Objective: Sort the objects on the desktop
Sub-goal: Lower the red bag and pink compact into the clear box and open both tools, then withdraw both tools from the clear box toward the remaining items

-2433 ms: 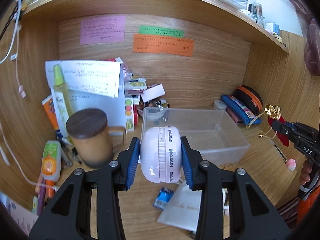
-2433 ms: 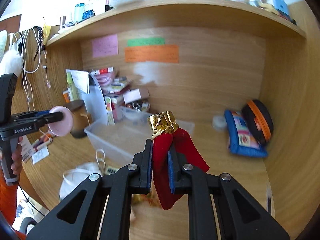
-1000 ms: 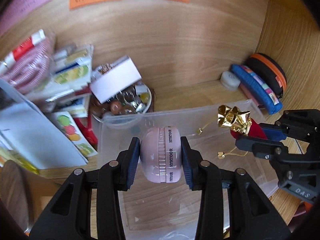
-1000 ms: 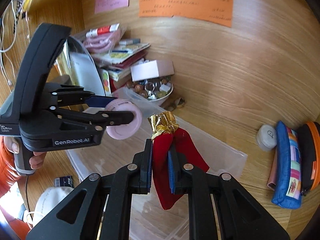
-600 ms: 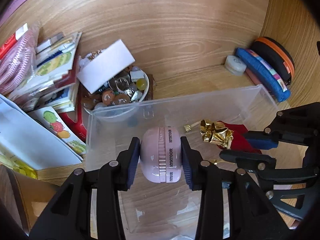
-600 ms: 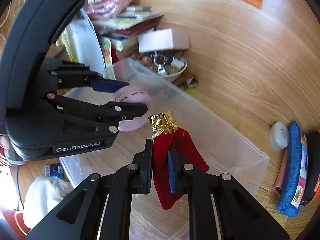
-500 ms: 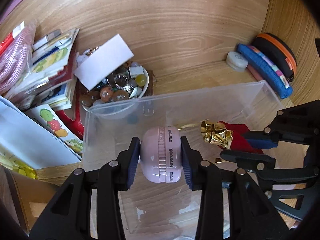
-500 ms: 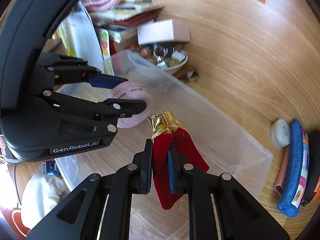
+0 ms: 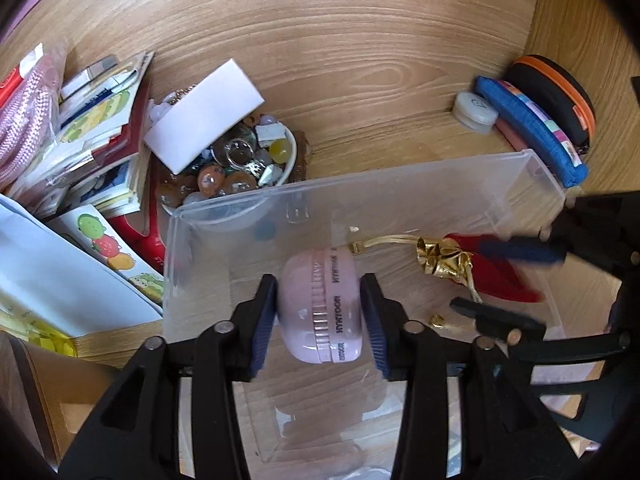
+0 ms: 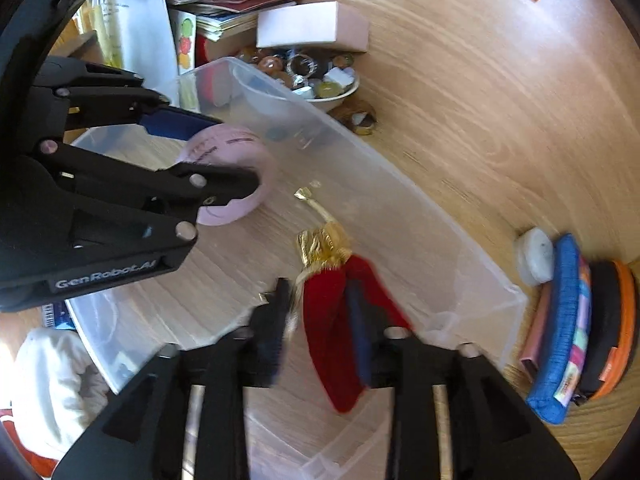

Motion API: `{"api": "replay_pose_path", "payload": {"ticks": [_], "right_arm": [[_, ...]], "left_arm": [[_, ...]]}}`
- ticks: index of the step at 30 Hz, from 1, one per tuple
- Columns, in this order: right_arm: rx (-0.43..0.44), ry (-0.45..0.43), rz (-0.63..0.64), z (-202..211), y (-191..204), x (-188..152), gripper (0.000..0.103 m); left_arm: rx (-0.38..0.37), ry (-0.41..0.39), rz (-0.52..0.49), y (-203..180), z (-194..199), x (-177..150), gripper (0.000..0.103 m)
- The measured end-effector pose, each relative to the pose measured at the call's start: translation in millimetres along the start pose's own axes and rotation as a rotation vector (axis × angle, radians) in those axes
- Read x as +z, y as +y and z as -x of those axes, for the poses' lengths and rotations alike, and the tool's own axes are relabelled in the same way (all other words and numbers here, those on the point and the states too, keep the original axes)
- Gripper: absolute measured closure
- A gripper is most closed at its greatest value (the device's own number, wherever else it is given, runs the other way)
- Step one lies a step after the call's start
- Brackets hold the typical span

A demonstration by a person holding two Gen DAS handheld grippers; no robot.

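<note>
My left gripper has its jaws spread slightly wider than the pink round case, which sits low inside the clear plastic bin. The case also shows in the right wrist view with the left gripper around it. My right gripper is open inside the bin; the red pouch with a gold bow hangs against its right finger. The pouch shows in the left wrist view beside the right gripper.
A bowl of trinkets under a white card stands behind the bin. Booklets and papers pile up at the left. A blue pencil case, an orange-trimmed black pouch and a white round tin lie at the right.
Both grippers moved from above the desk down into the bin. The right gripper's jaws have opened off the red pouch. The left jaws have loosened around the pink case.
</note>
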State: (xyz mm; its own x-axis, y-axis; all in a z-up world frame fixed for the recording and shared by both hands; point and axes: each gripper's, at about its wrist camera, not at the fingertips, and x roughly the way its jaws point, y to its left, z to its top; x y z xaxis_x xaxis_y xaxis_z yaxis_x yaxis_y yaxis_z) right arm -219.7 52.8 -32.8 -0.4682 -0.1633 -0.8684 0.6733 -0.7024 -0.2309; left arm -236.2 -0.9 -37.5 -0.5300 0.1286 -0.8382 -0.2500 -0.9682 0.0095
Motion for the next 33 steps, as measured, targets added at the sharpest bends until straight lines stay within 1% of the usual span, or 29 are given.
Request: {"api": "replay_pose_path", "payload": {"ticks": [1,2,3,7,8,9,10,12,15,17,20,21,22,25,33], "right_arm": [[-0.035,-0.017,0.003,4,1,-1,0.053],[-0.065,-0.033,0.003,8,2,-1,0.046],[-0.094,-0.049,0.006,13,3,-3,0.043],[-0.107,-0.077,-0.013,30,3,-9,0.041],[-0.113,-0.084,-0.014,30,5,-8,0.038],[-0.123,-0.093,-0.013,31,7,-8,0.037],[-0.13,-0.102,-0.014,35,7,-10,0.036],[-0.134,-0.117,-0.021,40,1,-15,0.036],[-0.134,-0.14,-0.039,55,2,-21,0.036],[-0.143,-0.159,-0.05,66,3,-24,0.035],[-0.145,-0.188,-0.066,86,6,-27,0.032],[-0.146,-0.199,-0.072,92,7,-30,0.031],[-0.145,-0.213,-0.078,98,8,-33,0.03],[-0.136,-0.25,-0.091,112,10,-41,0.028],[-0.113,-0.336,-0.127,149,4,-71,0.024]], "left_arm": [[-0.004,0.001,0.002,0,-1,0,0.053],[-0.001,0.001,0.004,0,-2,0,0.052],[0.005,0.001,0.002,0,-1,0,0.051],[0.031,-0.009,-0.008,-2,3,-4,0.047],[0.037,-0.015,-0.01,-2,6,-4,0.046],[0.043,-0.022,-0.012,-3,10,-5,0.043],[0.045,-0.029,-0.013,-1,15,-7,0.039],[0.051,-0.044,-0.012,-2,22,-8,0.034],[0.079,-0.073,-0.018,-5,38,-11,0.033],[0.086,-0.087,-0.017,-8,48,-14,0.029],[0.104,-0.12,-0.02,-14,64,-18,0.027],[0.113,-0.131,-0.021,-15,70,-20,0.025],[0.122,-0.142,-0.023,-16,77,-23,0.021],[0.146,-0.18,-0.028,-21,97,-34,0.017],[0.194,-0.273,-0.035,-43,142,-58,0.01]]}}
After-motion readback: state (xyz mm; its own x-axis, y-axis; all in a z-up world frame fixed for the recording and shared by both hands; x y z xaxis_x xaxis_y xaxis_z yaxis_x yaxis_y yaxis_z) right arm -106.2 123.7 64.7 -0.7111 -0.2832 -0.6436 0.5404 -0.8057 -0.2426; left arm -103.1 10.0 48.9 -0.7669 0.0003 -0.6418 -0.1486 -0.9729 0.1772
